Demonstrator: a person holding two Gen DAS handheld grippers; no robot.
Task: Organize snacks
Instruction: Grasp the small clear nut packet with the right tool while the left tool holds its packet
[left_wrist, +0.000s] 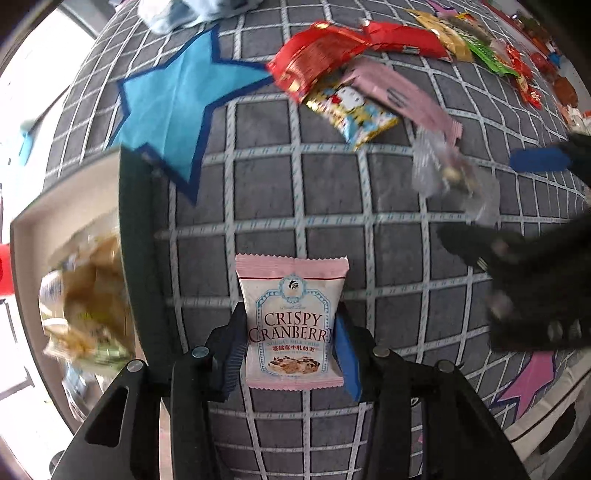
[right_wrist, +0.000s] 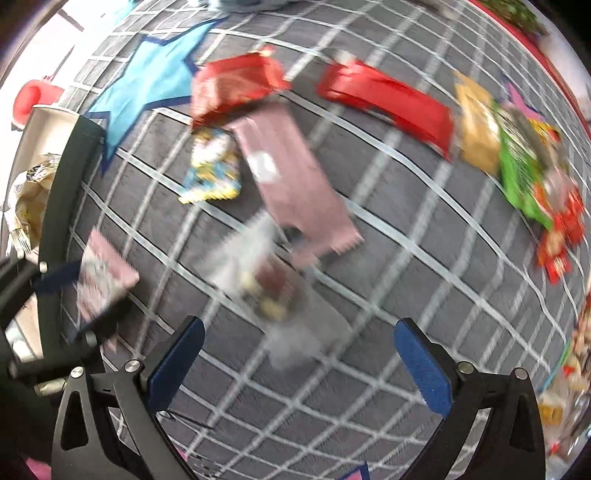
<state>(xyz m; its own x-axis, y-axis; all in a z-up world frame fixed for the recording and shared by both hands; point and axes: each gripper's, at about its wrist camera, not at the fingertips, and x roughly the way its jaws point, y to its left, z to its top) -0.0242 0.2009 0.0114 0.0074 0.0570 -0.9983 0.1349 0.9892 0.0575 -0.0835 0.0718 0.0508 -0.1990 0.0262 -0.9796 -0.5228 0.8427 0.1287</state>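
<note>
My left gripper (left_wrist: 291, 350) is shut on a pink and white Crispy Cranberry packet (left_wrist: 291, 325), held upright above the grey checked cloth (left_wrist: 332, 192). The packet also shows blurred in the right wrist view (right_wrist: 105, 277). My right gripper (right_wrist: 299, 369) is open and empty, just short of a clear wrapper with a dark snack (right_wrist: 266, 280); that wrapper shows in the left wrist view (left_wrist: 450, 173) too. A white box (left_wrist: 66, 229) with several snacks inside stands at the left, behind a black rim.
Loose snacks lie on the cloth: a red bag (left_wrist: 314, 55), a long red packet (right_wrist: 388, 99), a pink packet (right_wrist: 295, 184), a Hello Kitty packet (left_wrist: 354, 107), gold (right_wrist: 476, 125) and green (right_wrist: 524, 173) packets. A blue star (left_wrist: 173, 107) is on the cloth.
</note>
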